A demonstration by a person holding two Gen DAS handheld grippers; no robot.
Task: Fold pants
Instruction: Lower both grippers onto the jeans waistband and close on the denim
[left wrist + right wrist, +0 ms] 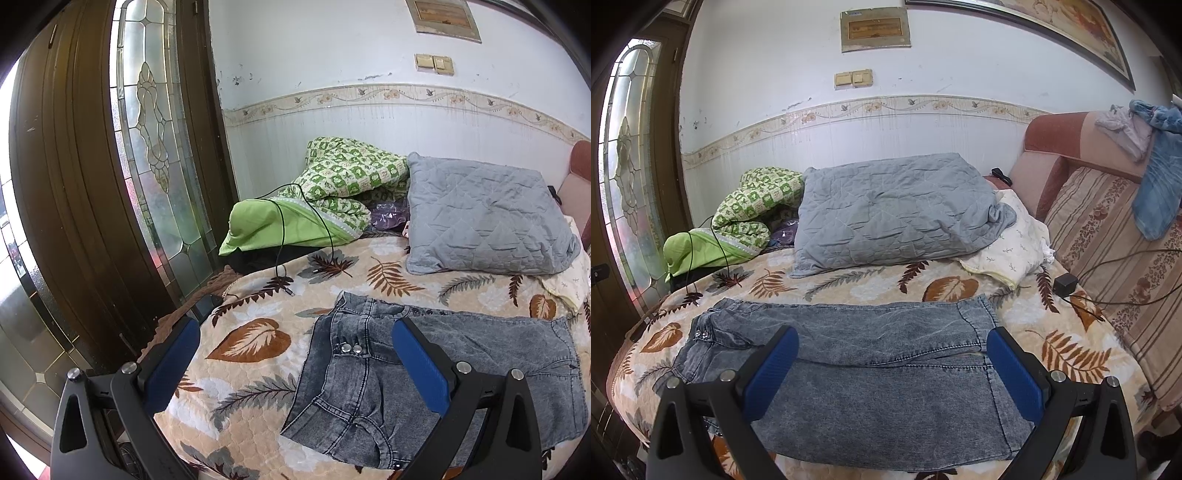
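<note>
Evidently the grey acid-wash denim pants (871, 354) lie spread flat across the leaf-patterned quilted bedspread (258, 295), waistband toward the wooden door with leaded glass (110, 166) and hems toward the striped sofa back (1108, 240), probably so that both legs can be reached before a fold. They sit at the near edge of the bed, well apart from the grey quilted pillow (886, 218) behind them.

Both tools hover above the cloth with nothing between their blue pads. The left gripper (295, 365) stands wide over the waistband end, and the right gripper (892, 373) stands wide over the legs, a sensible split for lifting 2 ends at once.

Only the left view shows the 2 metal buttons (351, 348) closely and the waistband's rumpled corner. Only the right view shows the hems, the small black charger block (1065, 284) and the blue garment (1156, 177) draped over the sofa.
</note>
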